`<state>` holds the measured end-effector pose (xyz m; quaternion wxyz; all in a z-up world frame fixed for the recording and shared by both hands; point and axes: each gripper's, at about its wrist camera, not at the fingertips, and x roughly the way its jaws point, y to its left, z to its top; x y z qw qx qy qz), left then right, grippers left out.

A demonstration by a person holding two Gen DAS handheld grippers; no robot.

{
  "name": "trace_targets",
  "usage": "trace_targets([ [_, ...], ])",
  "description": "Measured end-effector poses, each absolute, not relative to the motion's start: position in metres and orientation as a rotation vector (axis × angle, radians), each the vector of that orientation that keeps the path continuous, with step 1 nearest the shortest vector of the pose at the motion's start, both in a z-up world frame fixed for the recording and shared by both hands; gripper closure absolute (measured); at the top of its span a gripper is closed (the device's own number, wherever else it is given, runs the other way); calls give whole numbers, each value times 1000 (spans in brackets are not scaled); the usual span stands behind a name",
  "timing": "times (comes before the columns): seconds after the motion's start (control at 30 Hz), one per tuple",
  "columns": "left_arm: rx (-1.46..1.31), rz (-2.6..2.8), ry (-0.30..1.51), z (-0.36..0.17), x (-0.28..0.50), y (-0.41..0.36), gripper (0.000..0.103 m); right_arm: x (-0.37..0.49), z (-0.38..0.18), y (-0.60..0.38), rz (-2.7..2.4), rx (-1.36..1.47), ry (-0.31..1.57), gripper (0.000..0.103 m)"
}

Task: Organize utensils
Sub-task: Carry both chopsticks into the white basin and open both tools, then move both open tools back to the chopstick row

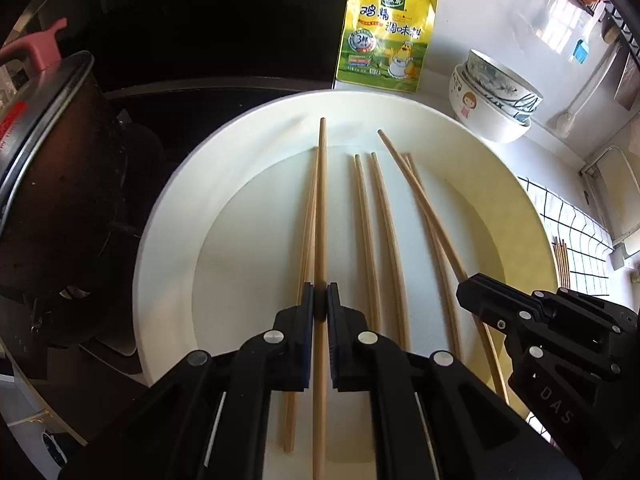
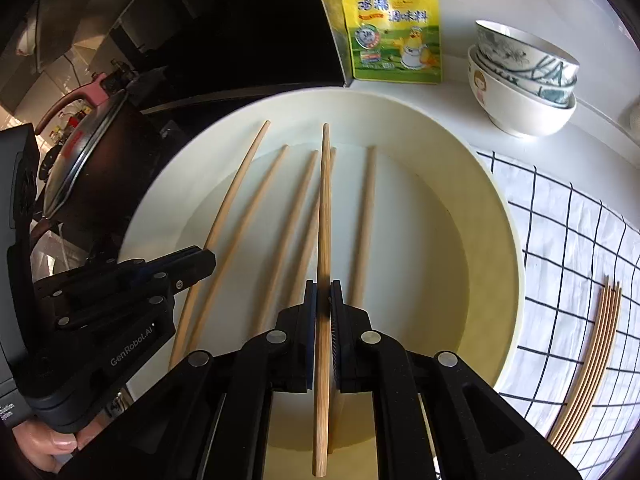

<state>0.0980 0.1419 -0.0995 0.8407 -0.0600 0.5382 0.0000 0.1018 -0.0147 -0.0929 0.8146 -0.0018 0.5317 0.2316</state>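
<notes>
Fingers of both grippers, angled steeply down over the plate (image 1: pixel 168 216), each clamp one chopstick (image 1: pixel 321 208)

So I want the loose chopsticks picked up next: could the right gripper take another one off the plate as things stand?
Probably not yet. The right gripper is already shut on a chopstick, so its jaws are occupied. The loose chopsticks on the plate lie uncovered once it has let that one go.

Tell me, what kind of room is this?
Most likely a home kitchen counter beside a stove: a lidded dark pot on a burner, stacked rice bowls, a yellow seasoning pouch, and wooden chopsticks lying in a big white basin.
</notes>
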Motion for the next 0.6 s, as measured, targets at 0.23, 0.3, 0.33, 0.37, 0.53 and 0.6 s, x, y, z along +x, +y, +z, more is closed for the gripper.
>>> trace_targets([
  [0.23,-131,-25,1123,-97,98,146,86,99,-90,-21,445,19,1112,89],
  [0.3,-127,-14,1107,-92,96,149,75,98,-87,-23,437,24,1098,88],
  [0.33,-128,-10,1101,-90,96,150,71,96,-85,-25,436,28,1095,88],
  [0.37,-130,-7,1095,-87,95,151,69,95,-84,-27,434,32,1093,88],
  [0.53,-139,-2,1087,-79,89,155,69,89,-78,-34,428,41,1085,87],
  [0.6,-141,-6,1086,-77,84,155,68,86,-76,-37,426,42,1080,86],
])
